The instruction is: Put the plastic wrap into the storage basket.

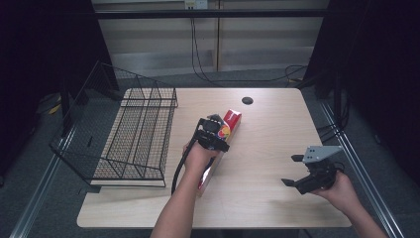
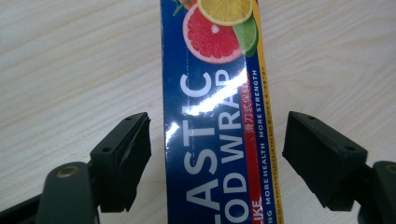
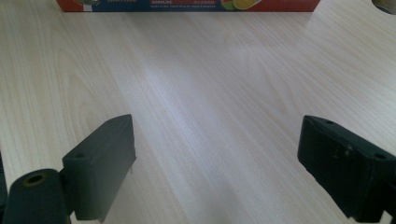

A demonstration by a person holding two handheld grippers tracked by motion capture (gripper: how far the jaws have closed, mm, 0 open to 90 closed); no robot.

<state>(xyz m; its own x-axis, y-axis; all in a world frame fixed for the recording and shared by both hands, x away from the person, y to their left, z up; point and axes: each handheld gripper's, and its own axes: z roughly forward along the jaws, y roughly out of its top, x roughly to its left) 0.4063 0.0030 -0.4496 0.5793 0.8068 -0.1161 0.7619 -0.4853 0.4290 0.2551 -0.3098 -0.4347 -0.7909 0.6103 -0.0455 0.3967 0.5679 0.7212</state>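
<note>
A long box of plastic food wrap [image 1: 233,120], blue and red with citrus fruit printed on it, lies flat on the wooden table [image 1: 267,144] near its middle. My left gripper [image 1: 213,123] reaches down over the box. In the left gripper view the box [image 2: 210,140] runs up between the two jaws of the left gripper [image 2: 215,135], with a thin gap of table showing on each side, so the pads stand off it. My right gripper [image 1: 291,170] hovers open over bare table at the right. The right gripper [image 3: 217,140] has nothing between its jaws, and the box [image 3: 187,4] lies far ahead.
A black wire basket [image 1: 133,134] stands on the left part of the table, its open top tilted toward the left edge. A round cable hole [image 1: 247,100] sits near the table's back edge. Cables trail on the floor behind.
</note>
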